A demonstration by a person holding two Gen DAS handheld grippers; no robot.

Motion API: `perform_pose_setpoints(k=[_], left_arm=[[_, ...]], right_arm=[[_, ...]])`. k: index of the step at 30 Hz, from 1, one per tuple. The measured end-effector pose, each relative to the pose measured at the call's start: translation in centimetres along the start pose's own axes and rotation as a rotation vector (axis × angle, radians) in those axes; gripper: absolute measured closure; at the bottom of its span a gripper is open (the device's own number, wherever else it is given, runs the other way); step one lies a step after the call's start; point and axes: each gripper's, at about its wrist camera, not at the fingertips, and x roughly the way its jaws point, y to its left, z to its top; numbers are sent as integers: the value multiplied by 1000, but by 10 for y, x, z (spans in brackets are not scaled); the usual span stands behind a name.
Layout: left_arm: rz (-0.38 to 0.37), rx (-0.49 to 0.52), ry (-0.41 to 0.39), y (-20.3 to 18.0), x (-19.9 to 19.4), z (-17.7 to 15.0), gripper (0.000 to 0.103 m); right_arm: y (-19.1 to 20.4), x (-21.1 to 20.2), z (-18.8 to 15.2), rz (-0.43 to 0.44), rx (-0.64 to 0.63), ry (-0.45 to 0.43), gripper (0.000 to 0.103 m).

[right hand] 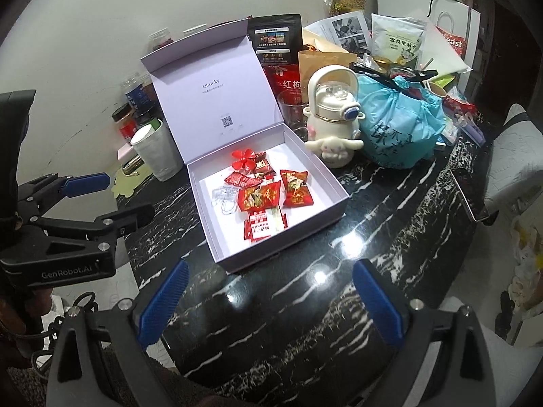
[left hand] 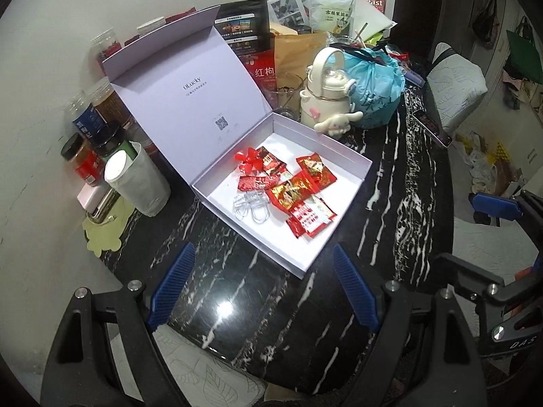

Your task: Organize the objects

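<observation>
An open lilac gift box [left hand: 341, 151] [right hand: 319, 169] stands on the black marble table, its lid [left hand: 176, 91] [right hand: 210, 95] raised at the back. Inside lie red snack packets [left hand: 305, 183] [right hand: 295, 188], a red bow [left hand: 249, 161] [right hand: 244, 159] and clear plastic clips [left hand: 251, 208] [right hand: 222, 198]. My left gripper [left hand: 264, 291] is open and empty, above the table in front of the box. My right gripper [right hand: 268, 302] is open and empty, also in front of the box. The left gripper also shows at the left of the right wrist view [right hand: 112, 196].
Spice jars [left hand: 88, 156] and a white cup [left hand: 135, 179] stand left of the box. A white kettle-shaped bottle [left hand: 329, 91] [right hand: 332, 112], a blue bag [left hand: 376, 84] [right hand: 400, 125], a glass [right hand: 292, 112] and packets crowd behind it. A phone [left hand: 431, 127] [right hand: 470, 193] lies at the right edge.
</observation>
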Motion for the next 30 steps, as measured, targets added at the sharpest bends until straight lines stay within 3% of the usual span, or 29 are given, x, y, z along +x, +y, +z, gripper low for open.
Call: perform_pose_setpoints(k=[17, 30], left_arm=[[5, -63, -13, -14, -26, -32, 20], [3, -71, 15, -14, -19, -36, 20]], right_arm=[[-4, -20, -39, -2, 31, 15, 5], [13, -14, -41, 4, -42, 24, 5]])
